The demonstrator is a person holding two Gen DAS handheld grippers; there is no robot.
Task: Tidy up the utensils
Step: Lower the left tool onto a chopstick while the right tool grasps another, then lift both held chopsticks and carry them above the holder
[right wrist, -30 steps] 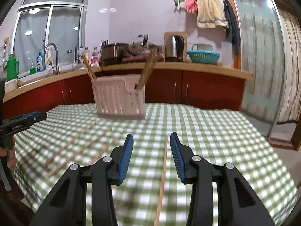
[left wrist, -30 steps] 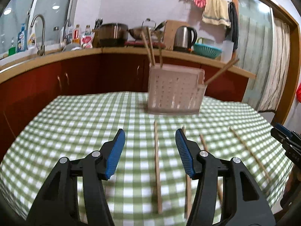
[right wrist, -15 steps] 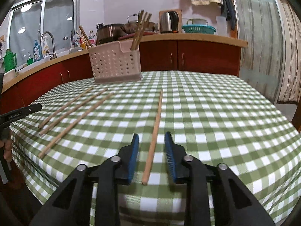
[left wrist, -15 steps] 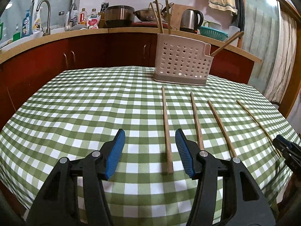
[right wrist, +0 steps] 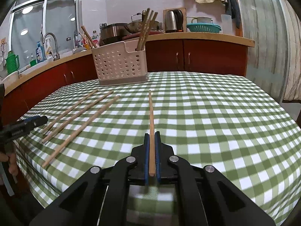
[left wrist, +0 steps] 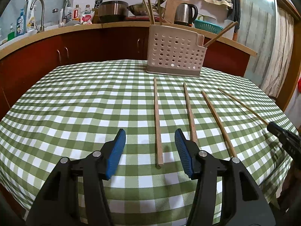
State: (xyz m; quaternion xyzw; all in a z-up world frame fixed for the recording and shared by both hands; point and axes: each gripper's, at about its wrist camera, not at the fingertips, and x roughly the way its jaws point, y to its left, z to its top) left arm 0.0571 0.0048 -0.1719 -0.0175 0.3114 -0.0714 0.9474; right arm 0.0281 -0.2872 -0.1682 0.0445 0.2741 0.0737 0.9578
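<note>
Several wooden chopsticks lie side by side on the green checked tablecloth [left wrist: 75,113]. My left gripper [left wrist: 150,134] is open and low over the cloth. The near end of the leftmost chopstick [left wrist: 157,120] lies between its blue pads, untouched. Two more chopsticks [left wrist: 189,113] [left wrist: 216,120] lie to its right. My right gripper [right wrist: 152,137] is shut on the near end of the rightmost chopstick [right wrist: 151,113], which points toward the perforated white utensil holder [right wrist: 120,66]. The holder [left wrist: 175,56] stands at the table's far side with several chopsticks upright in it.
A kitchen counter [left wrist: 94,28] with red cabinets, a sink tap, pots and a kettle runs behind the table. The right gripper's tip [left wrist: 282,133] shows at the table's right edge. The left gripper [right wrist: 24,124] and a hand show at the left edge.
Both grippers have come down toward the tablecloth. The right jaws have closed on the near end of the chopstick. The left jaws have stayed open around their chopstick's end.
</note>
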